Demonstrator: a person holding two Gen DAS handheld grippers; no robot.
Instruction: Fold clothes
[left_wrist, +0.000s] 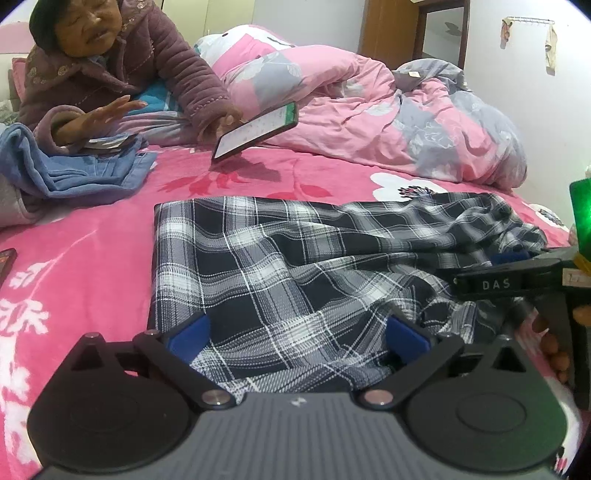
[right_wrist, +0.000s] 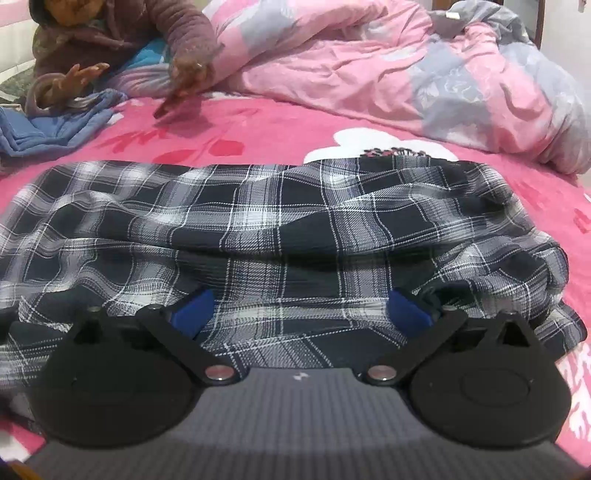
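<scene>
A black, grey and white plaid woven garment (left_wrist: 295, 280) lies spread across the middle of the left wrist frame. Its left edge is straight and neatly squared, while its right side bunches into rumpled folds. In the right wrist frame it (right_wrist: 280, 236) fills the centre, wrinkled and partly flattened.

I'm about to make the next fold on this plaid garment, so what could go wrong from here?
1. The plaid garment is rumpled on its right side; folding now may lock creases in.
2. Both the left gripper and right gripper are open over cloth, so a pinch may catch only one layer.
3. A seated person's phone hovers nearby and could be swept.
</scene>
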